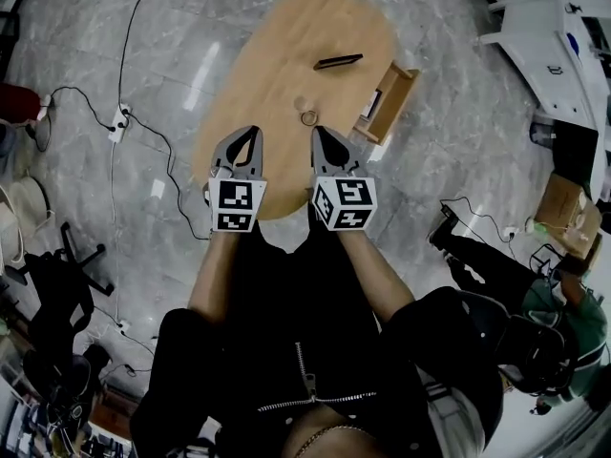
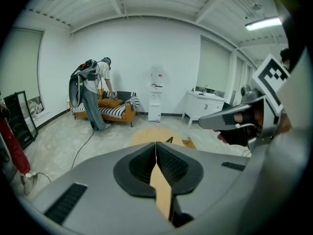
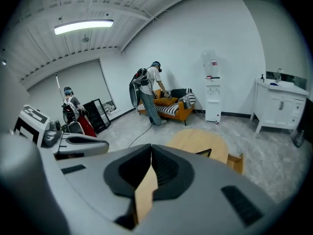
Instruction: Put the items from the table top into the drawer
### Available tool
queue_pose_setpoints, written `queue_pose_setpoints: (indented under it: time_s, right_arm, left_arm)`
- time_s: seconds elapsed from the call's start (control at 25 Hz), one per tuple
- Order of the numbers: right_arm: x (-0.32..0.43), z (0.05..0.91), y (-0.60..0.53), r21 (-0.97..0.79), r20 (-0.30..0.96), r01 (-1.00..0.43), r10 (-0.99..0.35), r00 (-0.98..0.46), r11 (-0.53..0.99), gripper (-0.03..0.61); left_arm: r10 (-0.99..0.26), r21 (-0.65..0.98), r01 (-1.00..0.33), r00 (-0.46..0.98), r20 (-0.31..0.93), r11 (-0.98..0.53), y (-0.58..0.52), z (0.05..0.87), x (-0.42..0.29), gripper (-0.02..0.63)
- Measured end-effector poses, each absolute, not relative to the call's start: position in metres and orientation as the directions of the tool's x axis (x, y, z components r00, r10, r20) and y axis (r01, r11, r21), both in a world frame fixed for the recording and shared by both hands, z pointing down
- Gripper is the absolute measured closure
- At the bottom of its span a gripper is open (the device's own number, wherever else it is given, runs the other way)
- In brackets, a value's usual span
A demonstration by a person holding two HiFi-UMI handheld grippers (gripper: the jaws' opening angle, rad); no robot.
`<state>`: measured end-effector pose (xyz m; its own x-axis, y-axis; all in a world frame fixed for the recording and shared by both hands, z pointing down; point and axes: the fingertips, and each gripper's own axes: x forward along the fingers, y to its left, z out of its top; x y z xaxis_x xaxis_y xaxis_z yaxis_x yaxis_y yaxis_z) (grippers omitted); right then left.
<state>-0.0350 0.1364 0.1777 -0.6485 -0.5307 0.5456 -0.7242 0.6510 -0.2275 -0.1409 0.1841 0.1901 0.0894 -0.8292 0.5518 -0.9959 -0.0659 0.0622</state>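
Note:
An oval wooden table (image 1: 286, 74) bears a flat black item (image 1: 338, 62) near its far side and a small ring (image 1: 309, 117) nearer me. An open wooden drawer (image 1: 389, 101) sticks out from the table's right side. My left gripper (image 1: 254, 133) and right gripper (image 1: 319, 132) hover side by side over the table's near edge, both shut and empty. In the left gripper view the shut jaws (image 2: 156, 144) point toward the table (image 2: 149, 135). The right gripper view shows its shut jaws (image 3: 150, 146), with the table (image 3: 198, 140), the black item (image 3: 204, 153) and the drawer (image 3: 236, 161) beyond.
Cables and a power strip (image 1: 119, 119) lie on the marble floor left of the table. Cardboard boxes (image 1: 565, 213) and white furniture (image 1: 544, 36) stand at the right. A person (image 2: 93, 94) bends over an orange sofa (image 2: 115, 109) far behind, next to a water dispenser (image 2: 156, 96).

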Motion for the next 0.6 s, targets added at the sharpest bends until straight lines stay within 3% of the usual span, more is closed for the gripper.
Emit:
queue_pose_setpoints:
  time_s: [0.6]
  right_arm:
    - [0.027,0.247,0.058,-0.228,0.61,-0.723,-0.483,-0.628,0.653,0.566]
  left_arm:
    - [-0.8,0.04,-0.992,0.121,0.587,-0.121,0.113,0.278,-0.085,0.598]
